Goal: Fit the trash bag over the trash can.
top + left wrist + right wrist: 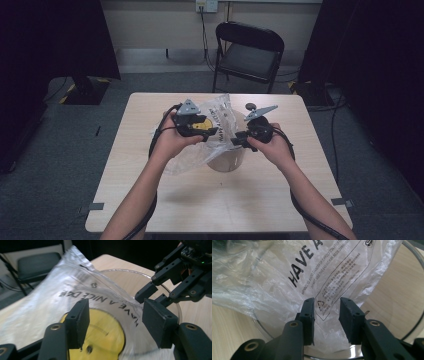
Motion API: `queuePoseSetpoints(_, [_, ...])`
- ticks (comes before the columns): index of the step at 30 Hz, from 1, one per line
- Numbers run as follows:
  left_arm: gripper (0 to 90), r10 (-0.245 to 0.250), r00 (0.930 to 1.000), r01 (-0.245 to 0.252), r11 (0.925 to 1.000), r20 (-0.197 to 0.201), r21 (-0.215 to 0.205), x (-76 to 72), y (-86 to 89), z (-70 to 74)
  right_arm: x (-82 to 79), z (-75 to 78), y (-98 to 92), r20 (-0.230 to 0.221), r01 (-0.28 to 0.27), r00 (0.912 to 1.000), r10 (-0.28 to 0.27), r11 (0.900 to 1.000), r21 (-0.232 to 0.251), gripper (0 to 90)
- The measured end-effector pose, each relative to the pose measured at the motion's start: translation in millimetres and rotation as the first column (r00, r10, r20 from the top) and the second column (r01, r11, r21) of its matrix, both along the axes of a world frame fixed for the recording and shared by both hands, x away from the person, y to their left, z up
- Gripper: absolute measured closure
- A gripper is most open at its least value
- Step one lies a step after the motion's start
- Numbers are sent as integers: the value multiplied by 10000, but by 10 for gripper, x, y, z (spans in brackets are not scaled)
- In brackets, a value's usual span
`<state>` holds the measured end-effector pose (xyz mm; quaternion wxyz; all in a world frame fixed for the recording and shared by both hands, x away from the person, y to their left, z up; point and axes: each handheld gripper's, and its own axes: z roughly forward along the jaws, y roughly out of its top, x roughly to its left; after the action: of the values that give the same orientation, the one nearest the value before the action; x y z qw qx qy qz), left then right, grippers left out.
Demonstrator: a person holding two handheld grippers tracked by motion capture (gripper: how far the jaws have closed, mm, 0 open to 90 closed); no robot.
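High view, your left gripper [209, 134] and right gripper [238, 140] over the plastic bag [220, 117] draped on the clear bowl [226, 161], left gripper view, jaws apart off the bag, right gripper view, jaws apart around the bag's edge, not pressing it.

My left black plastic two-jaw gripper [208, 135] carries a grey three-cornered plate and brass-coloured pivot screws beside its flat, square matte pads [80, 322]. My right black two-jaw gripper [238, 141] matches it, with a green light glowing on its body. Black cables trail along my bare, sleeveless forearms.
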<state>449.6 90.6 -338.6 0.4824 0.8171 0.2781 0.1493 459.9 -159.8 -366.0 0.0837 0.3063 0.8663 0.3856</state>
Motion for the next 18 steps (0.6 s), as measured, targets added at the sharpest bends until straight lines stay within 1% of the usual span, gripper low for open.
queuePoseSetpoints(1, [404,-59,10000,60,10000,-64,60,26,-43,-15,0,-2,2,-56,-25,10000,26,10000,83,651])
queuePoseSetpoints(5, [434,-51,9987,81,9982,-516,598,132,-185,-100,-9,-19,4,-113,-251,9996,253,9995,178,646])
queuePoseSetpoints(6, [453,-79,9983,122,9972,-583,740,153,-214,-120,-10,-20,-2,-199,-286,9994,292,9991,299,645])
queuePoseSetpoints(7, [471,-164,9975,221,9964,-682,824,171,-243,-139,-12,-20,-5,-264,-335,9991,346,9986,407,639])
queuePoseSetpoints(8, [472,-282,9966,350,9954,-773,888,183,-274,-155,-17,-18,-8,-230,-389,9989,399,9983,442,633])
queuePoseSetpoints(10, [503,-445,9943,563,9909,-972,1223,202,-320,-171,-31,-5,-15,-104,-378,9992,384,9977,570,578])
queuePoseSetpoints(12, [524,-520,9919,690,9864,-1155,1489,228,-344,-178,-40,27,-35,-14,-398,9992,400,9970,667,555])
queuePoseSetpoints(14, [551,-574,9877,796,9853,-1457,1512,252,-368,-195,-34,62,-66,264,-237,9994,220,9974,679,505])
queuePoseSetpoints(15, [559,-551,9858,799,9847,-1584,1549,258,-382,-205,-20,80,-86,325,-60,9995,37,9973,732,503])
queuePoseSetpoints(16, [567,-593,9844,867,9828,-1654,1633,264,-393,-215,2,94,-105,330,63,9994,-92,9962,873,493])
queuePoseSetpoints(17, [586,-648,9823,966,9791,-1759,1788,266,-401,-220,28,104,-120,352,206,9991,-244,9943,1043,473])
queuePoseSetpoints(18, [592,-680,9811,1012,9783,-1813,1808,267,-413,-234,57,109,-133,472,318,9982,-374,9929,1145,450])
